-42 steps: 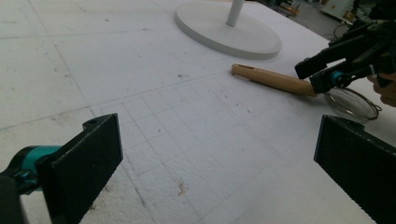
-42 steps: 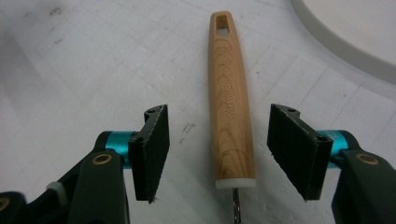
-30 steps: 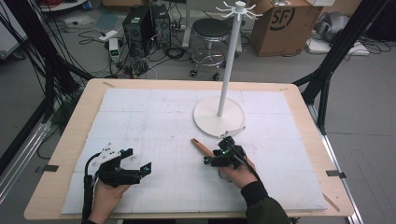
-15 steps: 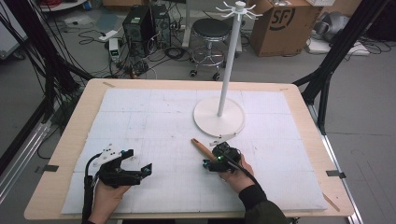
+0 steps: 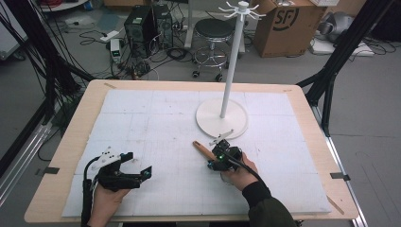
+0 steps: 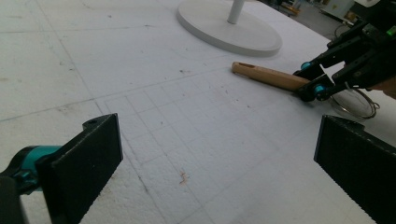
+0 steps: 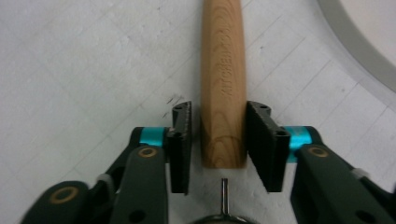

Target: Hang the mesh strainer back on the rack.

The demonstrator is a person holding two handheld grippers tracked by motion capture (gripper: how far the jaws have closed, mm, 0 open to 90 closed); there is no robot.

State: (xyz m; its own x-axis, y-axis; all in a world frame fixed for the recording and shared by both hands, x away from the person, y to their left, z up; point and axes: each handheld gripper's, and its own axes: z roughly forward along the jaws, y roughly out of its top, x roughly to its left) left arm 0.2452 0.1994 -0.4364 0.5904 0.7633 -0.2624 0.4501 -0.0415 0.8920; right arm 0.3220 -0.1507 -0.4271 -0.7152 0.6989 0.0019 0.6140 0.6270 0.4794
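Observation:
A small strainer with a wooden handle (image 5: 201,148) lies on the white foam mat, just in front of the stand's base. In the right gripper view the handle (image 7: 223,70) runs straight away between the jaws of my right gripper (image 7: 218,135). The right jaw touches the wood and a thin gap shows at the left jaw, so it is open around the handle's near end. The left gripper view shows the handle (image 6: 266,74), the strainer's wire ring (image 6: 357,102) and the right gripper (image 6: 310,79) on it. My left gripper (image 5: 138,163) rests at the front left, open wide and holding nothing (image 6: 215,158).
A white stand with a round base (image 5: 222,118) and a tall pole (image 5: 231,61) topped by hooks stands at the mat's middle right. Its base (image 7: 369,42) lies close beyond the handle. The wooden table edge (image 5: 66,142) frames the mat.
My right gripper has slid a little left and down onto the handle's near end, and its jaws now straddle the wood. The left gripper has stayed put.

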